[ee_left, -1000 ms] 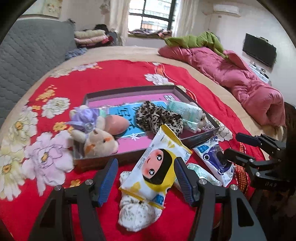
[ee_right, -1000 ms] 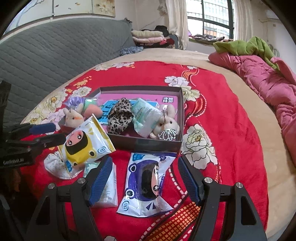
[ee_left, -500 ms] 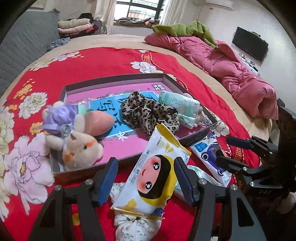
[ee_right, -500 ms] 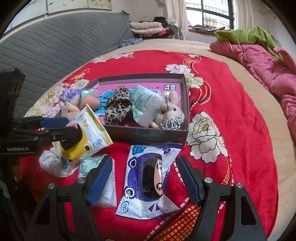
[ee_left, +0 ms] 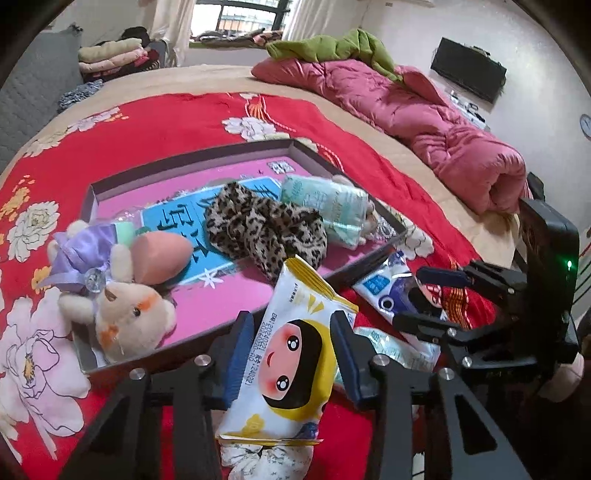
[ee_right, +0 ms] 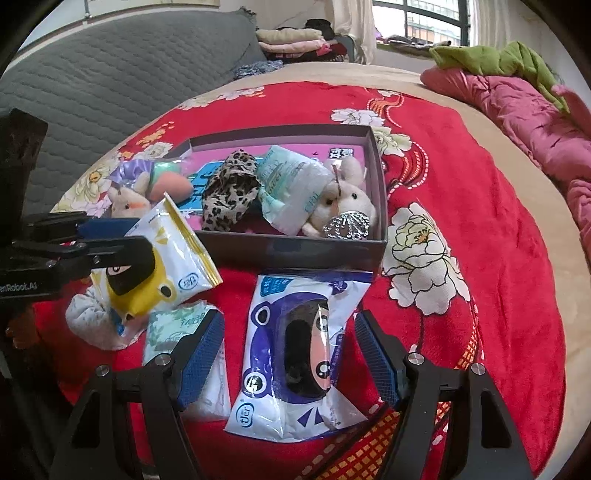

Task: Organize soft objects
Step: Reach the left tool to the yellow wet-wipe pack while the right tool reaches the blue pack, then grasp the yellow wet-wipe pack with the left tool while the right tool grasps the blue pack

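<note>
My left gripper point(ee_left: 291, 354) was spread a second ago — its jaws are closing now on the yellow wipes pack point(ee_left: 288, 350) between them. Right gripper point(ee_right: 290, 354) spread, purple pack point(ee_right: 299, 347) below it, box point(ee_right: 295, 251) ahead.

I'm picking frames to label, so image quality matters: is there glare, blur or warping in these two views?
Left wrist view: sharp in the middle, the window blown out white, the bed edge bowed by the fisheye, corners black. Right wrist view: glare streaks on the purple wipes pack, the box crisp, straight lines curved toward the rim.
</note>
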`<control>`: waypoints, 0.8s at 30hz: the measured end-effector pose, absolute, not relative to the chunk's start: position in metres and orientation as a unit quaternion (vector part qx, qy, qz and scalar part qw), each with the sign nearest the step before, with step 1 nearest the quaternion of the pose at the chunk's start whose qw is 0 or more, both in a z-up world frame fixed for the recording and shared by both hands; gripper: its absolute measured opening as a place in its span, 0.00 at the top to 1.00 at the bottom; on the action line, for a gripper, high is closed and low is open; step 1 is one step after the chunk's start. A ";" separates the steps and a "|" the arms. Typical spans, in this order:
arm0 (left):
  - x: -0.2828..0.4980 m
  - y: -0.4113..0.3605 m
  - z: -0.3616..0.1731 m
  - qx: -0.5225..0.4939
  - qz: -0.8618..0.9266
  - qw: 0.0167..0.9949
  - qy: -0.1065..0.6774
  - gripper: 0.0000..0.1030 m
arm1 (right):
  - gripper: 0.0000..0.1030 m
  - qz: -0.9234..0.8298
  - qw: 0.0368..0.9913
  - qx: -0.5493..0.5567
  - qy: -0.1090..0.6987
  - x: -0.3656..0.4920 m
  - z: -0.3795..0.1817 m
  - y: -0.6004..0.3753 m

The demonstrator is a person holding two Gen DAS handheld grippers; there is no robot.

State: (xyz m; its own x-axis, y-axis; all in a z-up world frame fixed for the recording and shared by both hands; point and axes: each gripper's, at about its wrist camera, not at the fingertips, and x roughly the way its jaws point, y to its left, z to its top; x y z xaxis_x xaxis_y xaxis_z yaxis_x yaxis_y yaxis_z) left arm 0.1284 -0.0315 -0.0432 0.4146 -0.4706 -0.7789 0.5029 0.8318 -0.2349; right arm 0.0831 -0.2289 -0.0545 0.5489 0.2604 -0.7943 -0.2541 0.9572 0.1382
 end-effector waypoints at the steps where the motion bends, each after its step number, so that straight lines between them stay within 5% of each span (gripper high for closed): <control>1: 0.127 -0.032 -0.044 0.022 -0.292 0.838 0.460 0.58 | 0.28 0.147 0.879 0.005 0.453 0.083 -0.055 -0.229; 24: 0.129 -0.052 -0.069 0.049 -0.299 0.808 0.505 0.61 | 0.30 0.114 0.869 -0.046 0.480 0.100 -0.077 -0.217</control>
State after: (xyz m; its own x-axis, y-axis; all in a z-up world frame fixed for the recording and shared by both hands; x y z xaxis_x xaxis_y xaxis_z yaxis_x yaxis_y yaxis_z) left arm 0.1288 -0.0517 -0.0694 0.3099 -0.4340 -0.8459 0.5335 0.8159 -0.2231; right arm 0.0999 -0.2168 -0.0772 0.5137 0.1544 -0.8439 -0.2433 0.9695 0.0293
